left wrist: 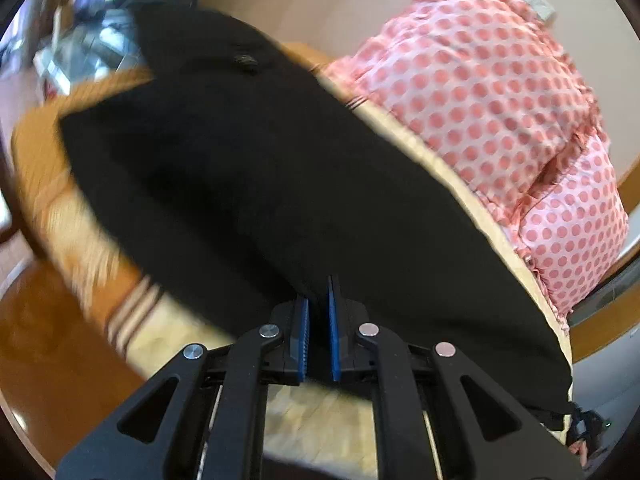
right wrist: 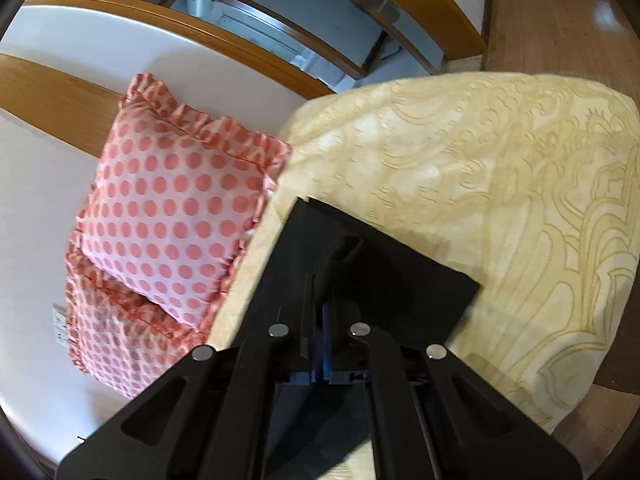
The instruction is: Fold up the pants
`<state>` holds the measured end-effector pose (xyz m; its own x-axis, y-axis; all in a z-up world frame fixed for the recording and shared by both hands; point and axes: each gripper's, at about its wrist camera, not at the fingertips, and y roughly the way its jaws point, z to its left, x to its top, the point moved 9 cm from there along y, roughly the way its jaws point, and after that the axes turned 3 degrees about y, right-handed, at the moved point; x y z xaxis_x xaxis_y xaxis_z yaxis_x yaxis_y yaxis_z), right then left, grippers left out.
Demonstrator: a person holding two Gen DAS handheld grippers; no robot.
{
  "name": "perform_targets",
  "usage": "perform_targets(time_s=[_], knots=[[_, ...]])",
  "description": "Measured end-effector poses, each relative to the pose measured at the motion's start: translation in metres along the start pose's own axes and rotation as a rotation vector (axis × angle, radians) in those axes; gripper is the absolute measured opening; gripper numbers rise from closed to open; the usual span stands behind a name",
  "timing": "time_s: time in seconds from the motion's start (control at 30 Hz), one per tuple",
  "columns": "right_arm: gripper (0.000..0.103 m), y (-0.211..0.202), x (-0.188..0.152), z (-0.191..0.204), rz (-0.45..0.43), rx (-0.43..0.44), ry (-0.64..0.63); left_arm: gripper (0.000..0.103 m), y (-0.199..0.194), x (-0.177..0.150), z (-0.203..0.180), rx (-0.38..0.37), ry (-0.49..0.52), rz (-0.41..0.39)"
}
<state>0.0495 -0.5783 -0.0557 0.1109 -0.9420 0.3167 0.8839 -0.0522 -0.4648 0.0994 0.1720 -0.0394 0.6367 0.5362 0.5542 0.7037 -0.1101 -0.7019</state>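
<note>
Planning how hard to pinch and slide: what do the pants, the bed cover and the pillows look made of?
Pants: black, matte woven cloth, probably cotton or a blend; no sheen, lies flat with a crisp edge.
Bed cover: cream-yellow textile with raised scroll patterns, looks quilted or jacquard, soft.
Pillows: thin pink cloth with printed dots and ruffled edges, faint sheen; likely a cotton or polyester blend.
</note>
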Motion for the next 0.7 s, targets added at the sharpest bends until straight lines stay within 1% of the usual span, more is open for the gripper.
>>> perform_targets(time_s=[0.03,0.1,0.17,0.2,0.23,0.33,0.47,0.6,0.63,0.7], knots=[[0.002,0.0,0.0,-0.002,0.007,-0.001,0.006,0.008,-0.004,-0.002,0.002,-0.014,-0.013,-0.02],[0.002,-0.005,0.001,-0.002,0.004,0.018,0.013,0.008,-0.01,-0.002,-0.003,-0.011,-0.005,-0.037],[0.002,-0.008,0.002,-0.006,0.005,-0.002,0.011,0.009,-0.015,0.001,-0.01,-0.002,0.026,-0.051],[0.002,-0.006,0.001,-0.015,0.026,-0.028,0.022,0.009,-0.016,0.0,-0.01,0.003,0.037,-0.052],[0.002,-0.005,0.0,-0.021,0.037,-0.036,0.039,0.009,-0.014,0.0,-0.013,0.009,0.047,-0.05],[0.002,-0.013,-0.003,-0.031,0.037,-0.023,0.068,0.009,-0.011,-0.001,-0.011,0.004,0.047,-0.039],[0.002,-0.019,-0.005,-0.035,0.024,-0.045,0.05,0.008,-0.014,-0.004,-0.014,-0.017,0.067,-0.036],[0.002,-0.029,-0.003,-0.028,0.018,-0.048,0.018,0.008,-0.02,-0.001,-0.018,-0.03,0.096,-0.037],[0.002,-0.03,-0.003,-0.026,0.026,-0.06,0.003,0.008,-0.019,-0.001,-0.017,-0.03,0.106,-0.03],[0.002,-0.029,-0.003,-0.027,0.062,-0.112,-0.042,0.008,-0.014,-0.004,-0.016,-0.018,0.116,-0.007]])
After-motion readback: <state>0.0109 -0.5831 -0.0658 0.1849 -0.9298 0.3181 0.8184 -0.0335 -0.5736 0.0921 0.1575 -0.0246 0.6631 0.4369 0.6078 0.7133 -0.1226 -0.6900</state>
